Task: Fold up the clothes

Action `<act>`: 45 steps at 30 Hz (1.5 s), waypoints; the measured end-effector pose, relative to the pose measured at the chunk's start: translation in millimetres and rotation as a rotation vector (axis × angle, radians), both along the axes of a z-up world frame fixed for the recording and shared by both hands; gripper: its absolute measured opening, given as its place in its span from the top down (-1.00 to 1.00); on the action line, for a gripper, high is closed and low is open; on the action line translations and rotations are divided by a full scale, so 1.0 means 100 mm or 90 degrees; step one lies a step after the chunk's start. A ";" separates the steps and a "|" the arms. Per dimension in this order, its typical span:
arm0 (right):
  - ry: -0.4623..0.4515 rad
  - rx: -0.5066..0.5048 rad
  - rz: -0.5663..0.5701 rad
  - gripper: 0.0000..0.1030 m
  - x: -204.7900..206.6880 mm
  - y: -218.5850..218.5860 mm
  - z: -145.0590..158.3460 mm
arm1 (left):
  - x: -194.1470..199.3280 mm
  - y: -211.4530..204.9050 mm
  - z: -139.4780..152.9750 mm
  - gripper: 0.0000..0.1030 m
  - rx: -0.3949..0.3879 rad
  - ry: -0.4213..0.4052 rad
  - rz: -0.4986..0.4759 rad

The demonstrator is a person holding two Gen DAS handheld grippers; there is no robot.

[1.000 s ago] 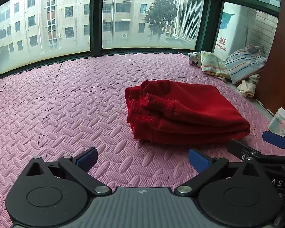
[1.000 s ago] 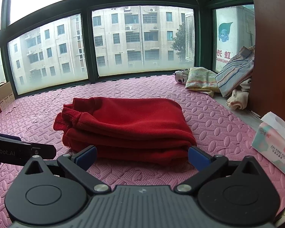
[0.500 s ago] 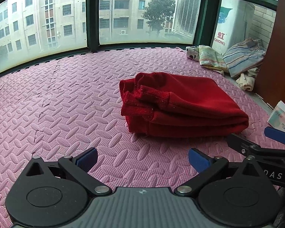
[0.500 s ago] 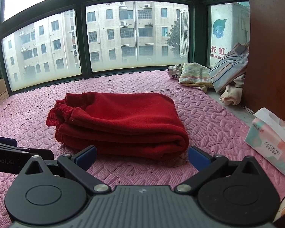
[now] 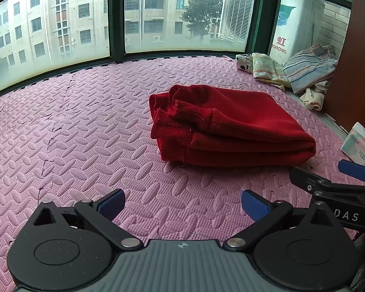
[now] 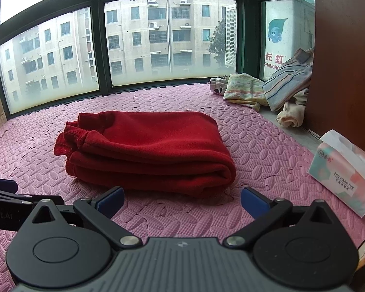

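Right wrist: red garment (image 6: pixel 153 150) neatly folded, layered

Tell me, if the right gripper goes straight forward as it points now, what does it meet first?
Probably the folded red garment. The right gripper is open, and the garment's near edge lies on the pink mat just ahead between its fingers; the exact gap is unclear.

A pink foam mat (image 6: pixel 260 146) carried a folded red garment (image 6: pixel 153 146), a tissue pack (image 6: pixel 345 177) and a heap of clothes (image 6: pixel 267 90) by the window.
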State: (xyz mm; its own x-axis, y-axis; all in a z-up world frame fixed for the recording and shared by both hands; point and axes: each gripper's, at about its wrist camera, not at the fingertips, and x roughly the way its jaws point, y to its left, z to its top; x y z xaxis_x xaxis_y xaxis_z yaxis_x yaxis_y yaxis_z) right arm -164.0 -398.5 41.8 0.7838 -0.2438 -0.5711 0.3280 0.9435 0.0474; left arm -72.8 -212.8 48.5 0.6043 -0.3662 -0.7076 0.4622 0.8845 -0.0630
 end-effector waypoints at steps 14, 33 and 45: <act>0.003 0.003 -0.007 -1.00 -0.03 -0.02 0.02 | -0.08 -0.03 0.00 -1.00 -0.002 0.003 -0.012; 0.001 0.009 -0.005 -1.00 -0.09 -0.01 0.01 | -0.15 -0.06 -0.01 -1.00 -0.006 0.005 -0.023; -0.001 0.010 -0.007 -1.00 -0.13 -0.02 0.01 | -0.21 -0.08 0.02 -1.00 -0.007 -0.003 -0.030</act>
